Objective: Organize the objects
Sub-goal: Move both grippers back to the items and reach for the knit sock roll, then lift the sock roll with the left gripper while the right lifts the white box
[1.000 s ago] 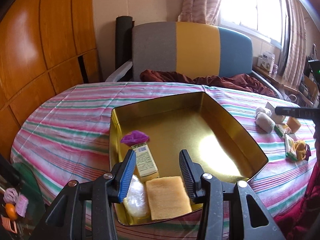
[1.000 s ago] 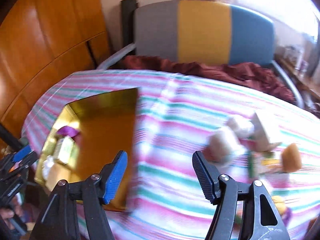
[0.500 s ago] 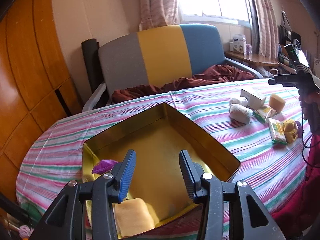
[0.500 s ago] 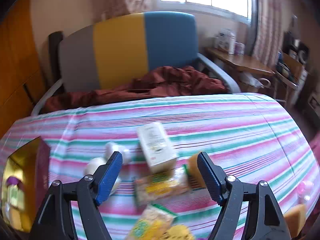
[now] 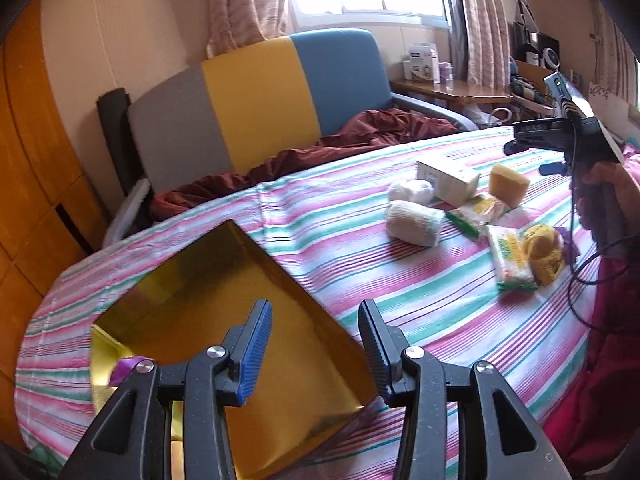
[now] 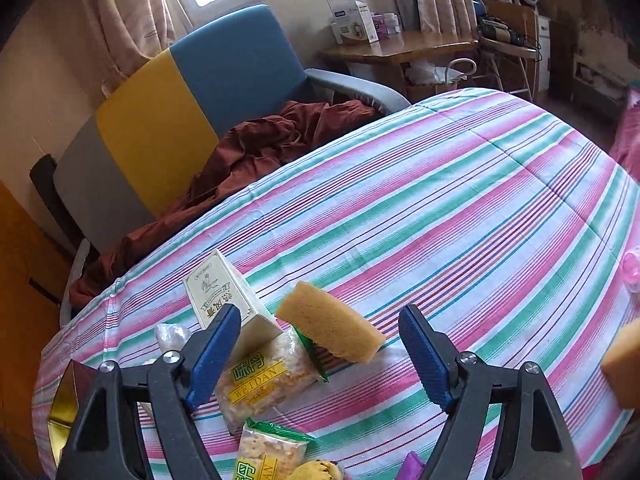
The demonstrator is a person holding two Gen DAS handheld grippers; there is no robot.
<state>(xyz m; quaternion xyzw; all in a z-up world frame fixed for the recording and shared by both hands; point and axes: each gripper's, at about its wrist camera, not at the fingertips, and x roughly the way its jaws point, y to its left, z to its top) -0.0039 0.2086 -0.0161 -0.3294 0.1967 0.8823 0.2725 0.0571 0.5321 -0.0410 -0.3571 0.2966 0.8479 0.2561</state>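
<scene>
A gold tin box sits on the striped tablecloth, and my left gripper hovers over its near right corner, open and empty. A purple wrapper shows in the box behind the left finger. To the right lie two white rolls, a white carton, a yellow sponge and snack packets. My right gripper stands over this pile with its jaws opening. The sponge lies between and just beyond them, untouched, beside the carton and a snack packet.
A grey, yellow and blue chair with a dark red cloth stands behind the table. A second sponge and a pink object sit at the right edge. A hand holds the right gripper.
The left view has swung right, so the box now lies low and left and its sponge and packet are out of sight. The right gripper moved from the box to the pile and widened.
</scene>
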